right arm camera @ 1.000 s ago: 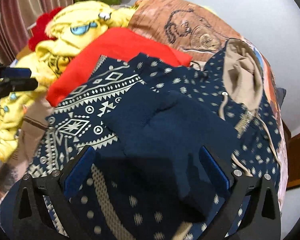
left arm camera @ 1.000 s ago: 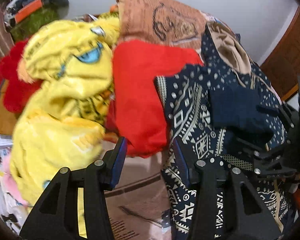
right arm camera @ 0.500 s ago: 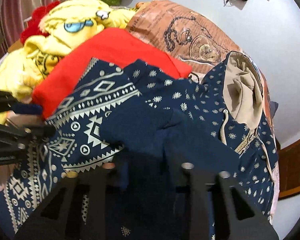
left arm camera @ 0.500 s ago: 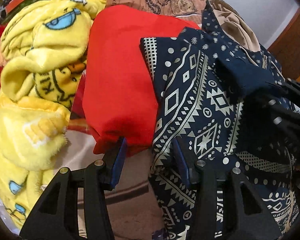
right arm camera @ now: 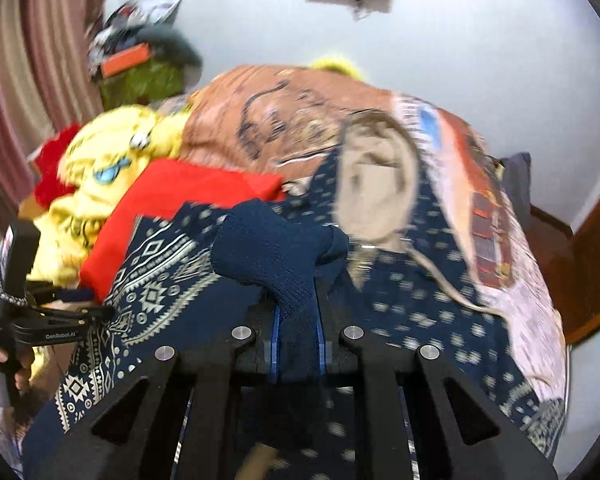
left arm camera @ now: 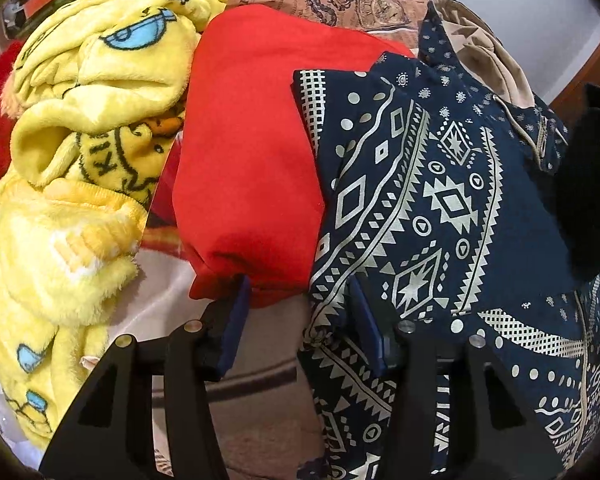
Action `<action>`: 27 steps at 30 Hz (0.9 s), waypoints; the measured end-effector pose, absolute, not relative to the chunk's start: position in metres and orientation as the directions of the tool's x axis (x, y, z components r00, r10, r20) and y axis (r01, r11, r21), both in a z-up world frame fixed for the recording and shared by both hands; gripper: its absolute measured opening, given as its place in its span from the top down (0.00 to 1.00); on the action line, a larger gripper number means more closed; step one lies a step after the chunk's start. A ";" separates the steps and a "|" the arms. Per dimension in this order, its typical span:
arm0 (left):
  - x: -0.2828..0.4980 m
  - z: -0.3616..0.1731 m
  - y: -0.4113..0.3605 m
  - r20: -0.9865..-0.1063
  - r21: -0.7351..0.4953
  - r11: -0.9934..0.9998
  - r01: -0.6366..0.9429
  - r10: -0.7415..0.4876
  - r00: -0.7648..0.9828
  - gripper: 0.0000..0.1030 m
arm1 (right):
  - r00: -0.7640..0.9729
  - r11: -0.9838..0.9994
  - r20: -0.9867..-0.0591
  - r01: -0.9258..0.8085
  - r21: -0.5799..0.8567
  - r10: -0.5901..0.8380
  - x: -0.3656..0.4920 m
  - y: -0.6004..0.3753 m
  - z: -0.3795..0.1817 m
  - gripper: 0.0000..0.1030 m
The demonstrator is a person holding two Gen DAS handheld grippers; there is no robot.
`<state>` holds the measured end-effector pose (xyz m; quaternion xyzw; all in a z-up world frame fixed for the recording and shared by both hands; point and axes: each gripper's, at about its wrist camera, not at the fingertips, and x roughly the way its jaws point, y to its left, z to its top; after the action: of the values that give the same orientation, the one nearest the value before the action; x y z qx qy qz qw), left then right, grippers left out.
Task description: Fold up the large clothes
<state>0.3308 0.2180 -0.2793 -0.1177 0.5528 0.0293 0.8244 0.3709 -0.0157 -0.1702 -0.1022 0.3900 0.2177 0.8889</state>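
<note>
A navy hooded jacket with a cream geometric pattern lies spread on the bed; it also shows in the right wrist view. Its beige-lined hood points toward the wall. My right gripper is shut on the jacket's plain navy ribbed cuff and holds it lifted above the jacket's body. My left gripper is open at the jacket's left edge, one finger against the patterned cloth, the other at the red garment's edge. The left gripper also shows at the far left of the right wrist view.
A folded red garment lies just left of the jacket. A yellow fleece is heaped further left. A brown printed bedcover lies behind, under a white wall. Wooden furniture stands at the right.
My right gripper has shut on the navy cuff and lifted it up and back. My left gripper has moved in closer to the jacket's left edge, still open.
</note>
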 end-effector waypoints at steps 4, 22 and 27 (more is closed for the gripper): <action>0.330 -0.264 0.214 -0.921 -0.143 0.972 -0.185 -0.062 0.385 0.51 | 0.610 0.909 -0.729 -0.415 0.041 0.312 0.373 -0.057 -0.164 0.89; 0.345 -0.265 0.175 -0.926 -0.010 0.989 -0.146 0.046 0.374 0.51 | 0.436 0.940 -0.836 -0.220 0.261 0.334 0.381 -0.168 -0.234 0.89; 0.345 -0.273 0.180 -0.924 0.002 0.985 -0.172 0.068 0.376 0.40 | 0.444 0.950 -0.839 -0.156 0.272 0.313 0.375 -0.189 -0.238 0.87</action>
<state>0.3447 0.1801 -0.2729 -0.0468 0.5538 0.0723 0.8282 0.3754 -0.1890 -0.2378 0.0775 0.5087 0.1386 0.8462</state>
